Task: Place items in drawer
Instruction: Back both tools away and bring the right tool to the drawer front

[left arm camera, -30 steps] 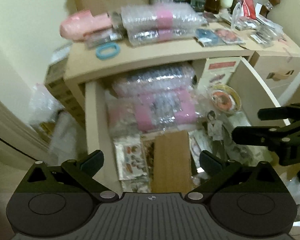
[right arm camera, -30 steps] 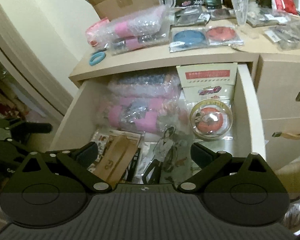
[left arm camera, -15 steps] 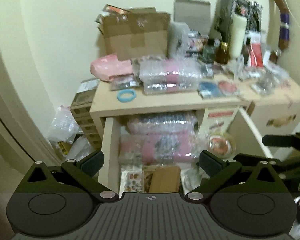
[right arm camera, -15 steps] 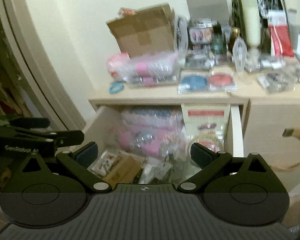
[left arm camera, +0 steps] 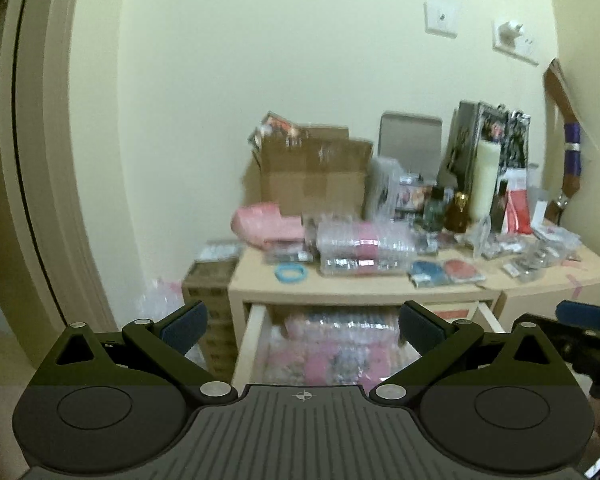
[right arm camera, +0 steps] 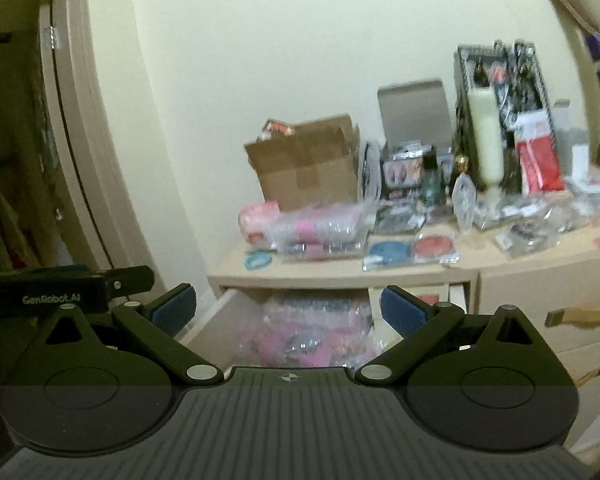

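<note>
The drawer (left arm camera: 256, 332) stands open under the bench (left arm camera: 256, 284), already holding bubble-wrapped pink packages (right arm camera: 300, 340). Both tools, left tool (left arm camera: 302, 322) and right tool (right arm camera: 288, 306), are released and carry nothing. On the bench wait a blue ring (left arm camera: 291, 272), wrapped packs (left arm camera: 360, 246) and a cardboard box (right arm camera: 312, 168); nothing blocks the way.
</note>
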A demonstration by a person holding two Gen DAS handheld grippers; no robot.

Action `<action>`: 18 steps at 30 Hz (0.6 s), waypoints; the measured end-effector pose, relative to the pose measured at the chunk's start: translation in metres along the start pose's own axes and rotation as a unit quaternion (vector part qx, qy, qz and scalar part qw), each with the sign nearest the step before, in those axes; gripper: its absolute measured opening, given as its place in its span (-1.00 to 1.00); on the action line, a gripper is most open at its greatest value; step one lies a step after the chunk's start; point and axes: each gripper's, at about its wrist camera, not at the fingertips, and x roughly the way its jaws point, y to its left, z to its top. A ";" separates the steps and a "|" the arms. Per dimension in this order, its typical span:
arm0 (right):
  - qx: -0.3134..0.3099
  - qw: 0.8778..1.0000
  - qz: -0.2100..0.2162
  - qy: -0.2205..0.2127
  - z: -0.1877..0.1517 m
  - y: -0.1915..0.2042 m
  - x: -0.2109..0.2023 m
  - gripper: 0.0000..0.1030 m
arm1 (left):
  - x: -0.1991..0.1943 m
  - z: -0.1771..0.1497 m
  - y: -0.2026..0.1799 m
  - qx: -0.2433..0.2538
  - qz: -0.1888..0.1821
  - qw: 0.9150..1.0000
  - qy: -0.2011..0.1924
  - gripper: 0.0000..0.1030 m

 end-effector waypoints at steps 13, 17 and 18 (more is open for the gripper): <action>-0.157 0.985 -0.066 -0.036 -0.036 0.094 -0.070 0.98 | -0.080 -0.039 0.042 0.004 -0.022 1.000 0.009 1.00; -0.168 0.982 -0.077 -0.037 -0.051 0.116 -0.091 0.98 | -0.109 -0.057 0.056 -0.023 -0.036 0.999 -0.001 1.00; -0.166 0.982 -0.078 -0.035 -0.055 0.120 -0.096 0.98 | -0.115 -0.061 0.057 -0.022 -0.042 0.999 0.002 1.00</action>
